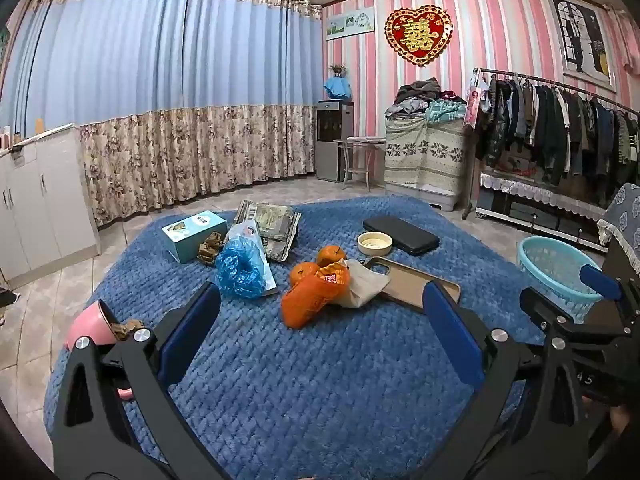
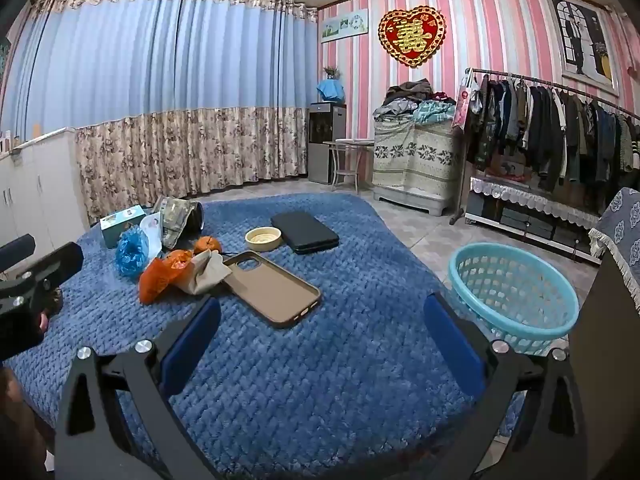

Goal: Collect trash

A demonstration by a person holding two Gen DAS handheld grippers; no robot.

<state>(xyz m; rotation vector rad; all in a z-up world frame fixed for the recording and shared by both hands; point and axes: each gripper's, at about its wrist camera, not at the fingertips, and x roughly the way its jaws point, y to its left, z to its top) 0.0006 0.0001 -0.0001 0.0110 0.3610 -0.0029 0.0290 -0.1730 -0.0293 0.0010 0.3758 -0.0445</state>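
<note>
Inventory, near to far, places given from the orange plastic bag (image 1: 306, 304)

- Left gripper (image 1: 320, 344): released, jaws spread wide, nothing between them; short of the bag, over bare blue cover of the table (image 1: 320, 400)
- Right gripper (image 2: 320, 344): released likewise, empty; to the bag's right and nearer the camera, with the turquoise basket (image 2: 516, 304) just beyond its right finger, off the table edge
- Orange plastic bag: crumpled film, judged very light and soft, slippery; best pinched at a raised fold near its top, not scooped from below. Two oranges (image 1: 330, 256) touch its far side and may roll if it drags
- Beige crumpled wrapper (image 1: 366, 284): touching the bag on its right, partly over the brown phone case (image 2: 272, 288); limp, light; take by the upstanding edge
- Blue plastic bag (image 1: 240, 268): left of the orange bag, near but apart; puffy film, compresses readily; any bunched fold serves
- Brown scraps (image 1: 210, 250): beyond the blue bag, beside the teal box (image 1: 194, 234); small, probably crumbly
- Camouflage-print packet (image 1: 276, 228): beyond and left; flat, stiffer
- Cream bowl (image 1: 375, 243), black flat case (image 1: 402, 234): beyond and right; judged not trash
</note>
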